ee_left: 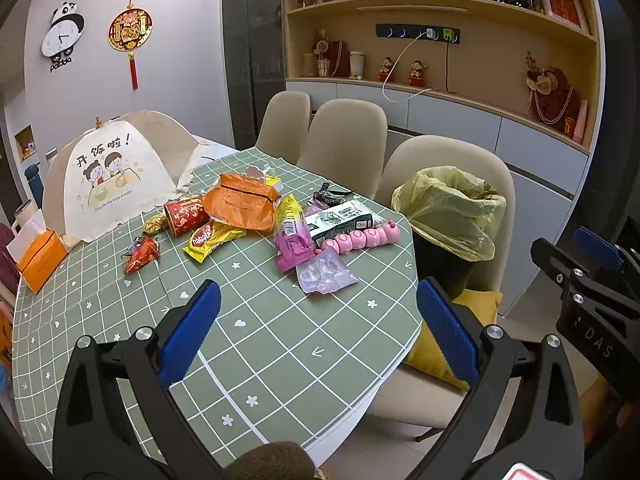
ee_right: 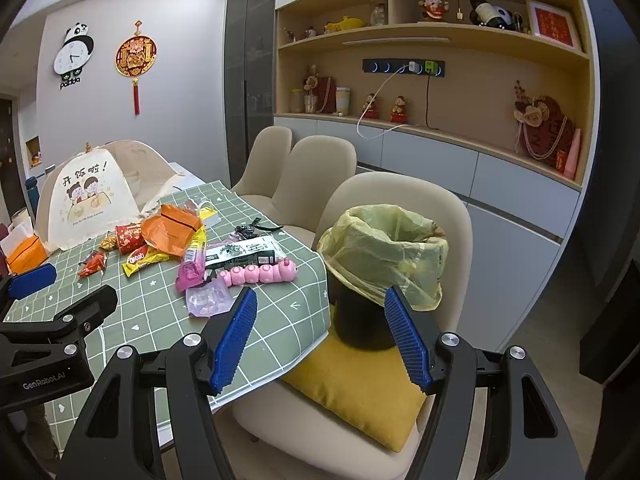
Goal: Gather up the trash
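Observation:
A pile of trash lies on the green checked tablecloth: an orange bag, a red cup, a yellow wrapper, a pink wrapper, a clear purple packet, a green-white pack and a pink caterpillar toy. A black bin with a yellow liner stands on a chair's yellow cushion. My left gripper is open and empty above the near table. My right gripper is open and empty between the table edge and the bin.
A mesh food cover and an orange tissue box stand at the table's left. Beige chairs line the far side. Shelves with ornaments fill the back wall. The right gripper shows in the left wrist view.

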`<state>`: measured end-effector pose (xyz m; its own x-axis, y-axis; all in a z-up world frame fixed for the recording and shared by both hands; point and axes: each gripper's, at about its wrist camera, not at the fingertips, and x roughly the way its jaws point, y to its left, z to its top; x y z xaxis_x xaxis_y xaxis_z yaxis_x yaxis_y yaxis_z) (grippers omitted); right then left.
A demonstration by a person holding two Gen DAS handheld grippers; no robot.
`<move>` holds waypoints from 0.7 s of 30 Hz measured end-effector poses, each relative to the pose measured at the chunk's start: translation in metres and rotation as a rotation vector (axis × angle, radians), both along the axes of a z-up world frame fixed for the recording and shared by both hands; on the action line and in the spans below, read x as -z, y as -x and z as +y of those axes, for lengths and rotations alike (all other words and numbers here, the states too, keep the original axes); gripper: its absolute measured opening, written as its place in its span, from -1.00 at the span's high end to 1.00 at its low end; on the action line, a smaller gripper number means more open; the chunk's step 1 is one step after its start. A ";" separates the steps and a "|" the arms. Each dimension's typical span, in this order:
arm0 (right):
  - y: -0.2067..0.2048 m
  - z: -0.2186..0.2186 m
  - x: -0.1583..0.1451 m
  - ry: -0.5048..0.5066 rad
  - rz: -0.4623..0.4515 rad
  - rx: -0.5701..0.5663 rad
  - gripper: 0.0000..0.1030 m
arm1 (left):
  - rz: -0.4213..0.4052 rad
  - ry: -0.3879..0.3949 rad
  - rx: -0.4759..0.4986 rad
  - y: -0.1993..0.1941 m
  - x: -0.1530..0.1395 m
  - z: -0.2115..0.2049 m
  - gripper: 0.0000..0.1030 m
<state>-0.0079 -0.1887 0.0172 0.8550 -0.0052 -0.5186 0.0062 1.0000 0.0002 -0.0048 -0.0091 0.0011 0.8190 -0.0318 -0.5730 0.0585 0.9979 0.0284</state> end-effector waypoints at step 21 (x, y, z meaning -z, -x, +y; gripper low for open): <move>-0.005 -0.005 0.004 -0.002 0.000 0.003 -0.22 | -0.003 -0.012 -0.001 -0.003 0.001 -0.005 -0.83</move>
<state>-0.0027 -0.1941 0.0128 0.8548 -0.0069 -0.5189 0.0093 1.0000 0.0020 -0.0019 -0.0137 -0.0004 0.8208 -0.0240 -0.5708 0.0571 0.9976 0.0401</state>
